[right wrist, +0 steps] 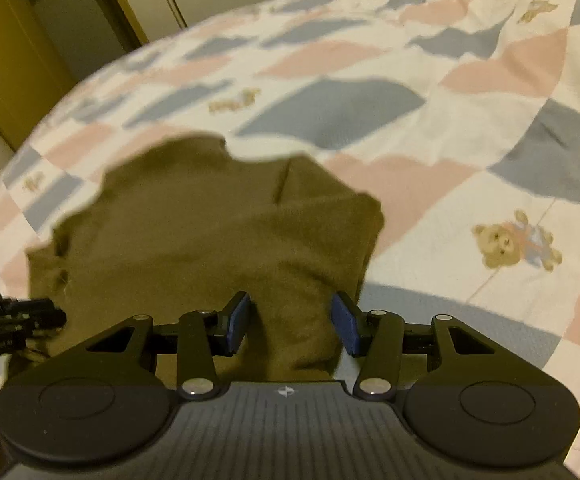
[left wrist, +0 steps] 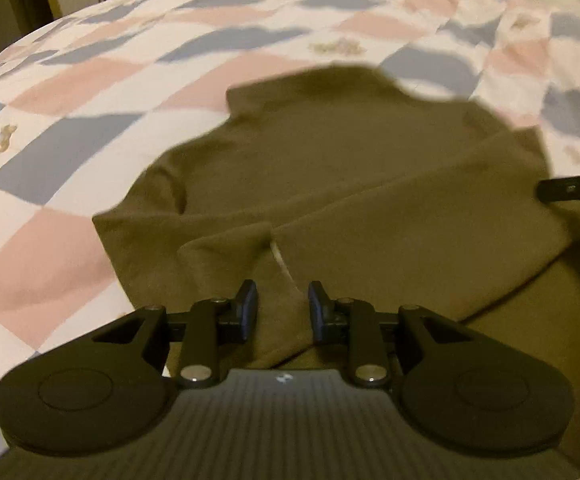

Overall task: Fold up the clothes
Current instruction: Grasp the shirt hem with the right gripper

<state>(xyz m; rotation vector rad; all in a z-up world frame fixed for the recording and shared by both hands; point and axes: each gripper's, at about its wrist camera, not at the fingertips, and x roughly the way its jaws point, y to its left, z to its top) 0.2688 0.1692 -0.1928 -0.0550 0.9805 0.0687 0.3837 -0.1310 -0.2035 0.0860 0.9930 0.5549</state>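
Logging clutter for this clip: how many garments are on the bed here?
1: a single olive-brown garment lies on the checked quilt, in front of both grippers, the left gripper and right gripper. Anything under it or off-frame is hidden.

Olive garment (left wrist: 329,184) near edge hidden under left gripper (left wrist: 282,310) body. Right gripper (left wrist: 569,190) beside garment: cut off by frame edge, fingers unreadable.

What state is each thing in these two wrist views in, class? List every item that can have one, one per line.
Left gripper: jaws apart, a fold of cloth between them.
Right gripper: jaws apart, cloth between them.
Olive-brown garment: partly folded, bunched, near edge raised between both grippers.
Checked teddy-bear quilt: spread out, lightly wrinkled, under the garment.
Door: blurred, cannot tell whether shut.
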